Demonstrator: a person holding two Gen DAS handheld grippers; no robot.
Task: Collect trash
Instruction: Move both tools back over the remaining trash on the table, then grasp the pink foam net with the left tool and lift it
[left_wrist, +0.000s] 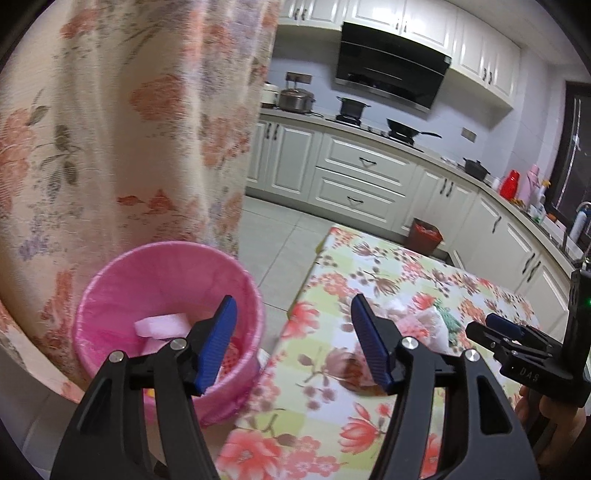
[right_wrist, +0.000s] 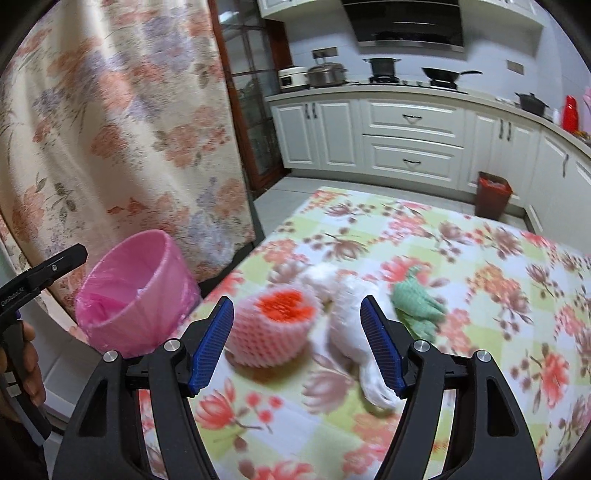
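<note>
1. A pink-lined waste bin is seen at about 8 o'clock in the left wrist view, beside the table edge and in front of a floral curtain. Pale pink foam pieces are noted inside it, with something red below them that cannot be identified.
2. A second bin, dark red, is observed on the floor at 1 o'clock in the right wrist view, against the cabinets; it is filled with reddish material.
3. The trash is located on the table, which is covered by a floral cloth: a pink foam fruit net with a red-orange centre, a crumpled white tissue just beside it, and a green crumpled piece at 2 o'clock of the tissue.
4. The right gripper is held moderately wide above the net and tissue; nothing is gripped.
5. The left gripper is held part open and empty, between the bin and the table.
6. A kitchen is recorded behind: white cabinets, a black range hood, pots on the hob, a tiled floor.
</note>
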